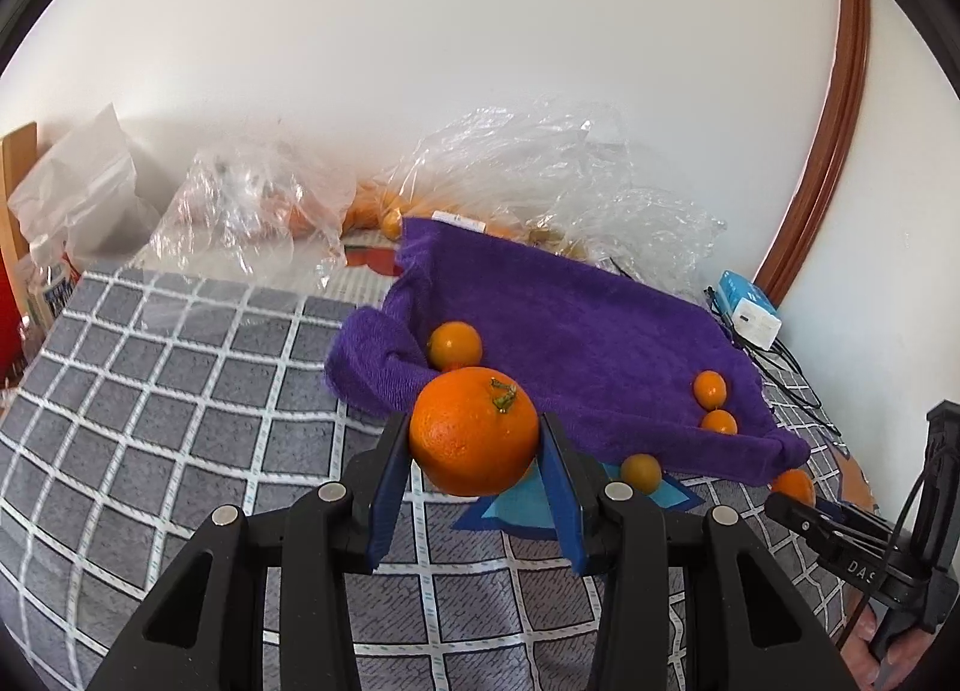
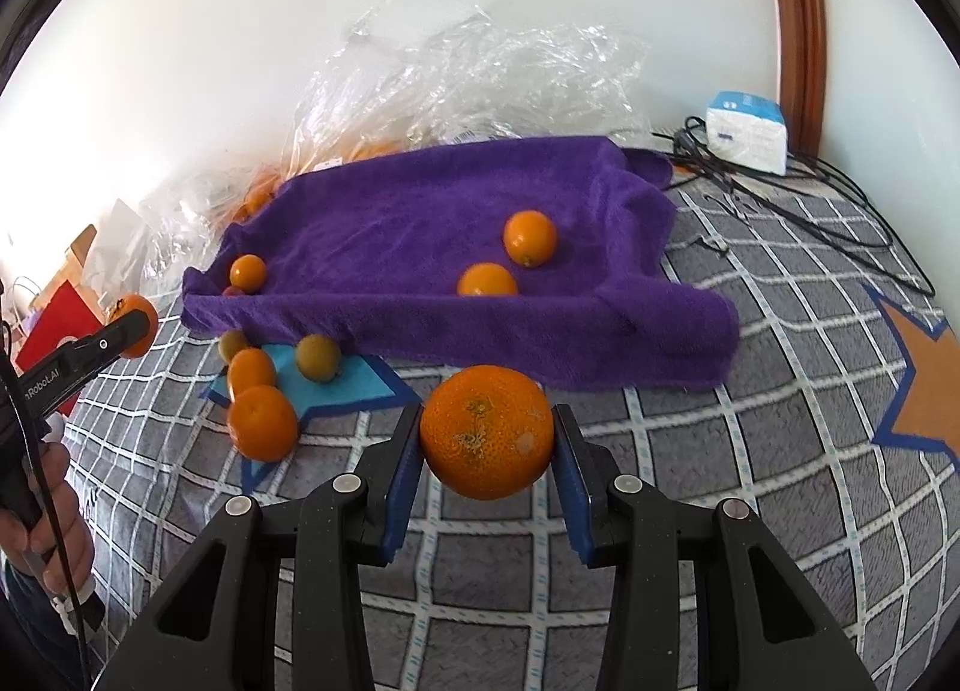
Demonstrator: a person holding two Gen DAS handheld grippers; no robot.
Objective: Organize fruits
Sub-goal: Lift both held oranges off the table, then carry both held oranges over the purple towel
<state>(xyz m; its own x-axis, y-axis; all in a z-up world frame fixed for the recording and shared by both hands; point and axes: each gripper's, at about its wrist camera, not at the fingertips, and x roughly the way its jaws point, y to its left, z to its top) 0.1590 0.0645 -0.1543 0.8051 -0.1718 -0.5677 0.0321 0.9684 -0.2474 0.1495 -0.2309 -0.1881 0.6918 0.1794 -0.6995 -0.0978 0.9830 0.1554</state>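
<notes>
While each tool (image 1: 474, 439) (image 2: 486, 433) clamped an orange (image 1: 473, 430) (image 2: 486, 432), lowering both gently onto the purple towel (image 2: 432, 223) at centre frame seemed wisest.

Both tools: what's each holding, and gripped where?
Left tool: stemmed orange, clamped at its sides. Right tool: another orange, clamped at its sides.

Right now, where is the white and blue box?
The white and blue box sits at the far right of the checked bedcover, against the wall beside the brown door frame, with black cables lying by it, beyond the purple towel.
</notes>
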